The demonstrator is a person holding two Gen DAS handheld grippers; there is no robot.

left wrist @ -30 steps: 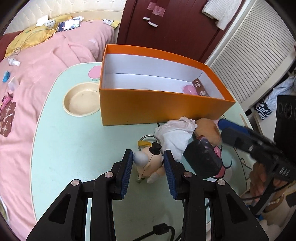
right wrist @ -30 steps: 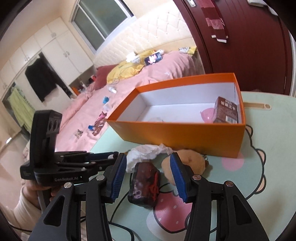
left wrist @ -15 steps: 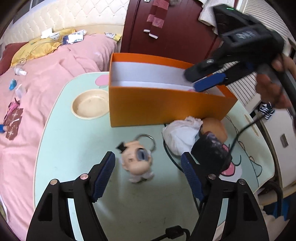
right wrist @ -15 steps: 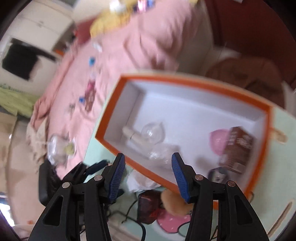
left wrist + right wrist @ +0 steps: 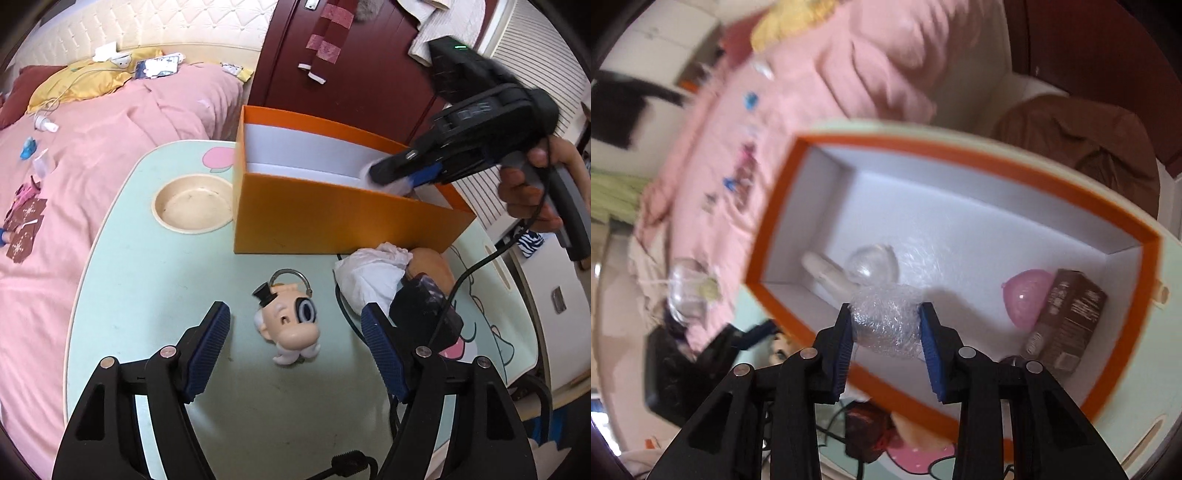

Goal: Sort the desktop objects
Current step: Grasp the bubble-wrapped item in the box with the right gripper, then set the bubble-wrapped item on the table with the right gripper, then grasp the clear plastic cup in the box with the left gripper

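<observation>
A doll-head keychain (image 5: 291, 328) with a tiny black hat lies on the pale green table (image 5: 147, 295). My left gripper (image 5: 295, 343) stands open around it, pads well clear of both sides. Beyond it sits the orange box (image 5: 332, 221). My right gripper (image 5: 886, 308) points down into the orange box (image 5: 960, 162), its jaws closing, with a clear bubble-wrap wad (image 5: 886, 325) filling the gap between the blue pads. In the left wrist view the right gripper (image 5: 402, 175) hangs over the box's right end, held by a hand (image 5: 532, 192).
Inside the box lie a clear dome (image 5: 873, 260), a white tube (image 5: 823, 269), a pink dome (image 5: 1027, 295) and a brown carton (image 5: 1067, 321). Crumpled white plastic (image 5: 373, 277), a brown plush (image 5: 432, 262) and a dark pouch (image 5: 424, 314) sit right of the doll. A cream bowl (image 5: 192, 203) is left of the box.
My left gripper opened and let go of the doll head, which now lies on the table. My right gripper left the dark pouch, swung over the box and closed onto the bubble wrap.
</observation>
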